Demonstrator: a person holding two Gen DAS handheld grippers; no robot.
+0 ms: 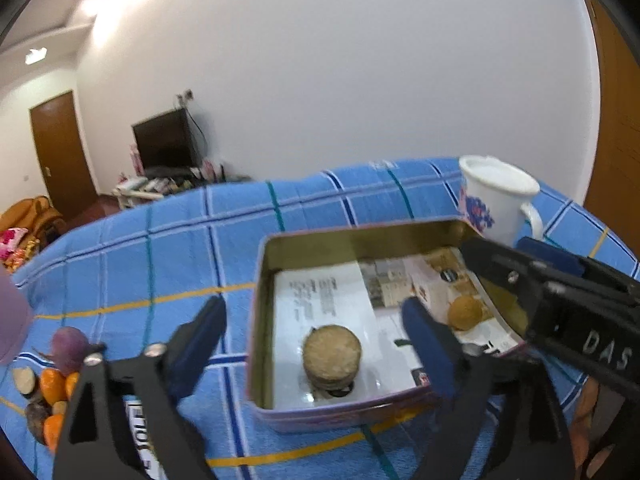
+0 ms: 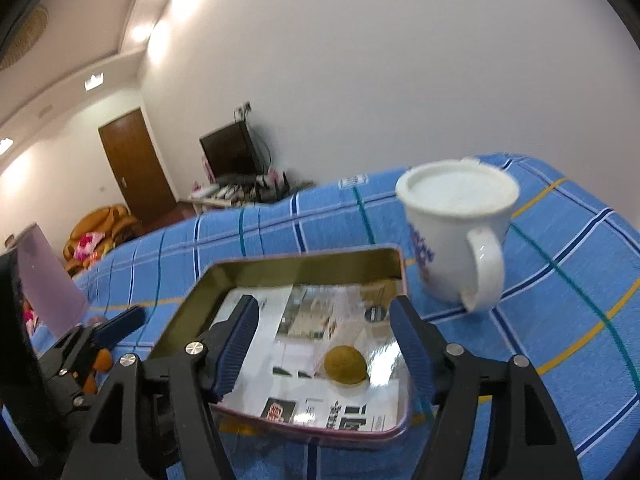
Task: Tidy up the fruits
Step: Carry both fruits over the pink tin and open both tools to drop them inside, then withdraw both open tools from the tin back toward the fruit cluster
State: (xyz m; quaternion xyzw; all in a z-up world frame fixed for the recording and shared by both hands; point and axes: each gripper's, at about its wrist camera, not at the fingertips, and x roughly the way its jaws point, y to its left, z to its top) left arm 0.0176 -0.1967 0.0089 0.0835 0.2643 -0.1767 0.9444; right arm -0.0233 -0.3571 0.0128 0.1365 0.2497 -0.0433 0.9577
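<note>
An open metal tin [image 1: 352,240] lined with printed paper sits on the blue checked cloth. Inside it lie a tan, flat-topped round thing [image 1: 332,356] and a small yellow-brown round fruit [image 1: 464,312]. My left gripper [image 1: 316,344] hangs open over the tin's near left part, with nothing pressed between its pads. My right gripper [image 2: 324,340] is open above the tin [image 2: 304,264], and the small fruit [image 2: 346,364] lies on the paper beneath the gap, untouched. In the left wrist view the right gripper [image 1: 504,250] reaches in from the right over the tin's far corner.
A white mug [image 2: 460,232] with a blue and pink print stands just behind the tin's right corner. Several loose fruits, oranges [image 1: 52,384] and a purple one [image 1: 70,348], lie on the cloth at the left. A pink cup-like thing [image 2: 44,280] stands near them.
</note>
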